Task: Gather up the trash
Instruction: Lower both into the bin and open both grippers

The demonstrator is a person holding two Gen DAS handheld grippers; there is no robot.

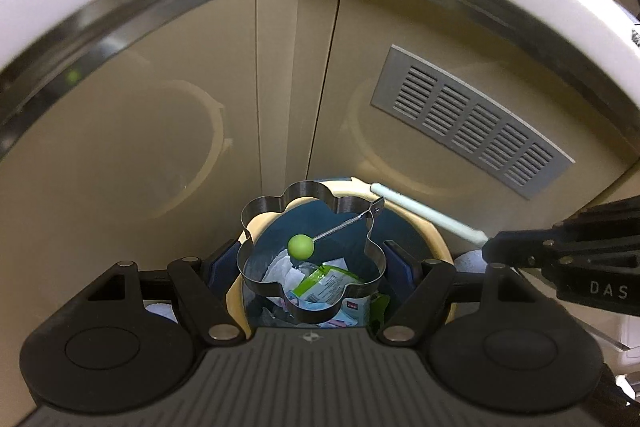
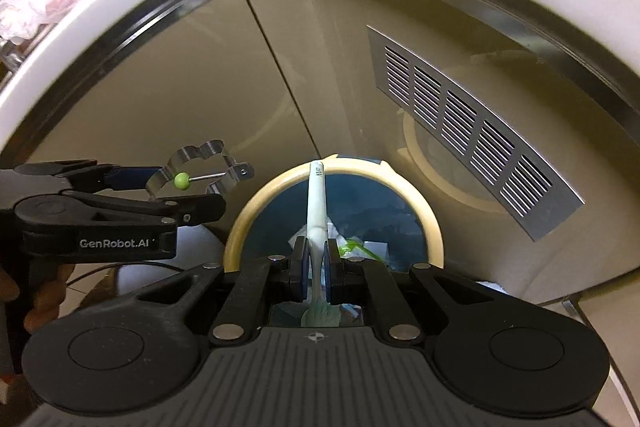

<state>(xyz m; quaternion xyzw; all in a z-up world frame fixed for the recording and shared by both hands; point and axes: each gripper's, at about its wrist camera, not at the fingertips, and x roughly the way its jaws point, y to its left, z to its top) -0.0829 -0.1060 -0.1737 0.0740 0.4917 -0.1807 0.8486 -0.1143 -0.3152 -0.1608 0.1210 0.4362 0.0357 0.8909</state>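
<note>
Over the trash bin [image 2: 434, 227], which already holds wrappers, the left gripper [image 1: 310, 259] holds a flower-shaped metal ring mould [image 1: 308, 239] between wide-set fingers, while the right gripper [image 2: 316, 259] beside it is clamped on a pale toothbrush [image 2: 316, 199], bristles toward the camera.

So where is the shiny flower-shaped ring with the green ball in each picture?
Left wrist view: the flower-shaped metal ring sits low in the middle, held in the left claw above the trash bin.
Right wrist view: the ring is at the left, beside the bin.
Shared landmark: the grey slatted vent on the cabinet, right of the ring in both.
</note>
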